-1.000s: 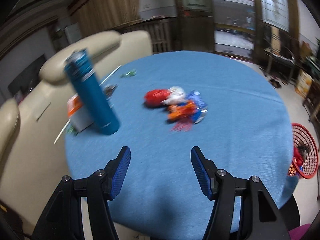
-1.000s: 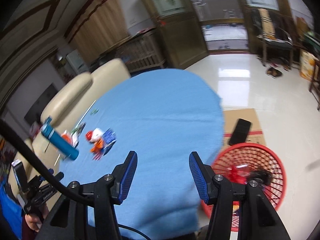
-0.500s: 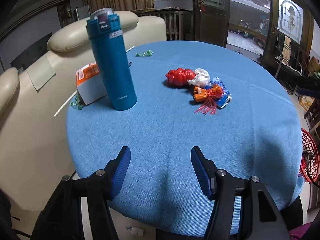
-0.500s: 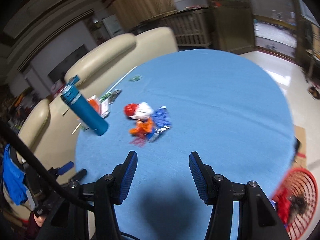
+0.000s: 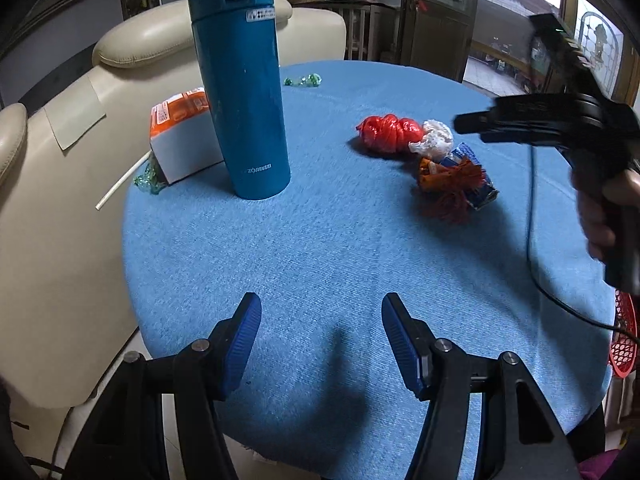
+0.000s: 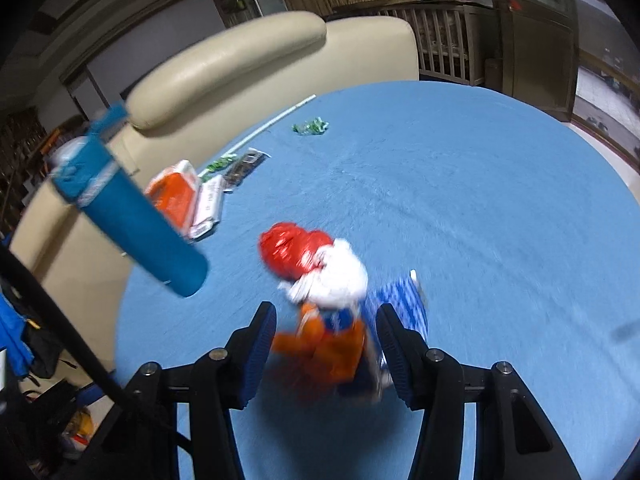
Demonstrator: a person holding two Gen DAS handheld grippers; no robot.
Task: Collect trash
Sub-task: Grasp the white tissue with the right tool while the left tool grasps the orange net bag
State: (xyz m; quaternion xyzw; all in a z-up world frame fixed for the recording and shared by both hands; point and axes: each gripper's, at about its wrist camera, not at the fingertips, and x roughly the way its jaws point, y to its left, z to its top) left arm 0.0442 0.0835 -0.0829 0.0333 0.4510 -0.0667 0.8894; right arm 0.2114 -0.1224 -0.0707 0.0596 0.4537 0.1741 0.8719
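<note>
A small heap of trash lies mid-table: a red bag (image 5: pixel 390 134), a white crumpled piece (image 5: pixel 434 140), an orange wrapper (image 5: pixel 448 176) and a blue wrapper (image 5: pixel 478 192). My right gripper (image 6: pixel 326 340) hangs right over the heap with its jaws closing. The orange wrapper (image 6: pixel 324 348) lies between them with gaps to the pads, and the blue wrapper (image 6: pixel 404 304) sits by the right finger. In the left wrist view the right gripper (image 5: pixel 466 124) comes in from the right, a hand on its handle. My left gripper (image 5: pixel 320 332) stands open over bare blue tablecloth (image 5: pixel 320 240) near the front edge.
A tall blue bottle (image 5: pixel 244 92) stands left of the heap, an orange-and-white box (image 5: pixel 180 136) behind it. Green wrappers (image 5: pixel 304 80) lie at the far edge and a white straw (image 5: pixel 120 182) at the left edge. A cream sofa (image 5: pixel 60 200) borders the table; a red basket (image 5: pixel 624 340) sits low right.
My right gripper swept from beside the red basket across the table to the trash heap, which now lies between its jaws. My left gripper came closer and lower; the right gripper entered its view.
</note>
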